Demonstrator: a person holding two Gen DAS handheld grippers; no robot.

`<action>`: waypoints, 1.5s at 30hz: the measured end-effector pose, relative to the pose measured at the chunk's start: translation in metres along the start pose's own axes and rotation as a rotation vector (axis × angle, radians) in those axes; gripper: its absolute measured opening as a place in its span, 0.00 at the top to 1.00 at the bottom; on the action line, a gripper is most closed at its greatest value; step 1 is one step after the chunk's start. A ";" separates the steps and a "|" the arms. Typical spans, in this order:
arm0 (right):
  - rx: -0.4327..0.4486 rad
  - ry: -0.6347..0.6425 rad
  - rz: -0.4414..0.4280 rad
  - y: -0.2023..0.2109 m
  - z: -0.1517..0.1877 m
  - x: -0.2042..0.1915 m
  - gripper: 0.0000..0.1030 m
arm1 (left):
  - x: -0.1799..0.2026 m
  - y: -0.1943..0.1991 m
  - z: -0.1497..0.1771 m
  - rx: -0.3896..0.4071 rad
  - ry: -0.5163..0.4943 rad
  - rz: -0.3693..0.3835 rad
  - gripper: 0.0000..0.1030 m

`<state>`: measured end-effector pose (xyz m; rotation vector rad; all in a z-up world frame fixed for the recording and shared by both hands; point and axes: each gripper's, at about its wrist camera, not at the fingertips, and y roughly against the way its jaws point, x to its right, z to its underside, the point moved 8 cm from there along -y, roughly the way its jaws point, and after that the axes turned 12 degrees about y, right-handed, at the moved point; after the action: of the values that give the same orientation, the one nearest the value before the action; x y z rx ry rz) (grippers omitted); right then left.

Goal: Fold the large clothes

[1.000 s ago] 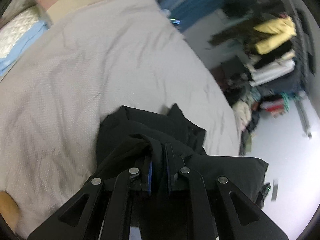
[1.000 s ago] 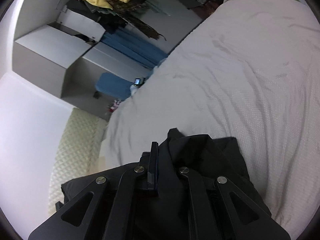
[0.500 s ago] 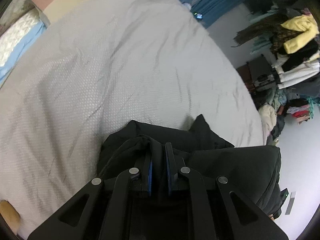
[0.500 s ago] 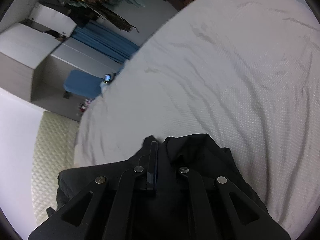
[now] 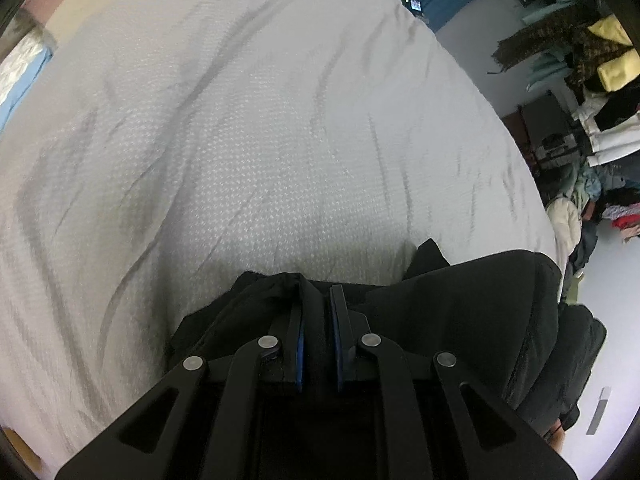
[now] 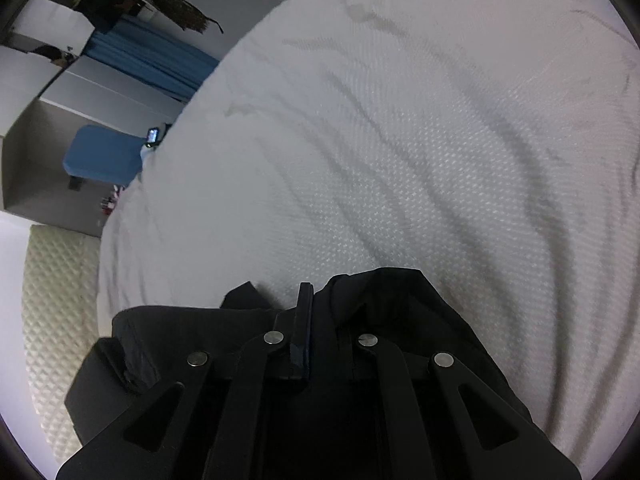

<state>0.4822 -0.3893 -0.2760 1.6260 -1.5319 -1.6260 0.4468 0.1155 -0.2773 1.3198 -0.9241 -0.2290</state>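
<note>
A large black garment (image 5: pixel 472 304) hangs bunched from both grippers above a bed with a light grey textured cover (image 5: pixel 260 128). My left gripper (image 5: pixel 318 292) is shut on a fold of the black cloth, which runs between its blue-padded fingers. My right gripper (image 6: pixel 320 292) is shut on another edge of the same garment (image 6: pixel 392 300); cloth covers its right finger. The garment's lower part is hidden under the grippers.
The bed cover (image 6: pixel 420 140) fills most of both views, wrinkled. Piles of clothes on a rack (image 5: pixel 600 92) stand beyond the bed's right edge. A blue stool (image 6: pixel 104 156), blue curtain (image 6: pixel 152 60) and white cabinets stand at the far side. A quilted cream headboard (image 6: pixel 52 312) is at left.
Both grippers have moved forward and tilted down toward the bed with the black garment held. The bed cover now fills more of each view; the room has slid outward.
</note>
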 end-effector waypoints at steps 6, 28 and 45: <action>-0.057 -0.027 -0.060 -0.009 0.014 0.010 0.95 | 0.001 -0.006 0.001 -0.035 0.012 0.017 0.88; 0.267 0.477 0.071 0.168 0.042 -0.077 0.22 | 0.068 0.173 0.076 0.483 -0.383 0.192 0.13; 0.346 0.843 0.172 0.061 0.146 -0.132 0.00 | 0.083 0.051 0.138 0.465 -0.597 0.079 0.12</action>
<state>0.3641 -0.2379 -0.2008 1.9201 -1.4439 -0.4567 0.3873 -0.0226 -0.1996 1.6729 -1.6007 -0.3732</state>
